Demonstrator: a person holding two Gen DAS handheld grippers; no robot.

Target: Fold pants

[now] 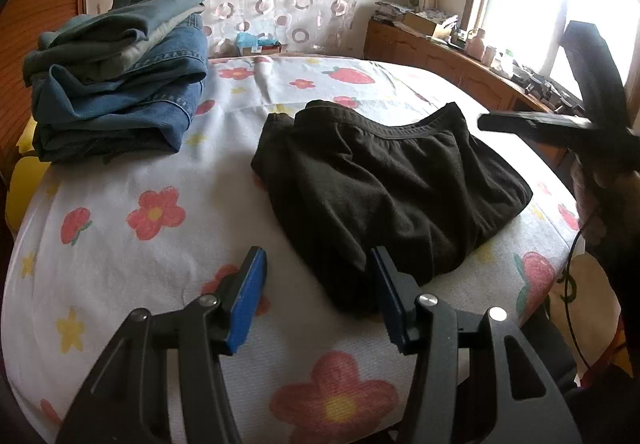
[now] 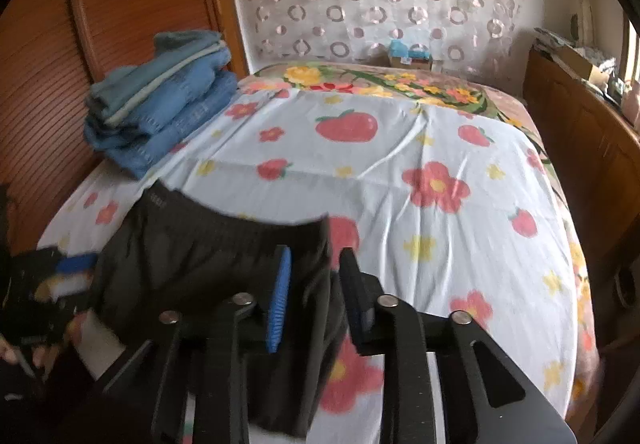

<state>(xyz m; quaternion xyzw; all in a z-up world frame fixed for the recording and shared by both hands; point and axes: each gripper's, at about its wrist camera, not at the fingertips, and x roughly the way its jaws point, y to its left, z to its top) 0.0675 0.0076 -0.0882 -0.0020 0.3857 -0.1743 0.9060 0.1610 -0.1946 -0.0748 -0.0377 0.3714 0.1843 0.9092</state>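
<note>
Black pants lie folded into a thick bundle on the flowered bed sheet, waistband towards the far side. My left gripper is open at the bundle's near left corner, and the cloth lies by its right blue pad without being pinched. In the right wrist view the pants fill the lower left. My right gripper stands open with the bundle's right edge in the gap between its fingers. One black finger of the right gripper hovers by the waistband's right end.
A stack of folded jeans sits at the far left of the bed by a wooden slatted panel. A wooden cabinet with clutter runs along the right under a bright window. A hand holds the left gripper.
</note>
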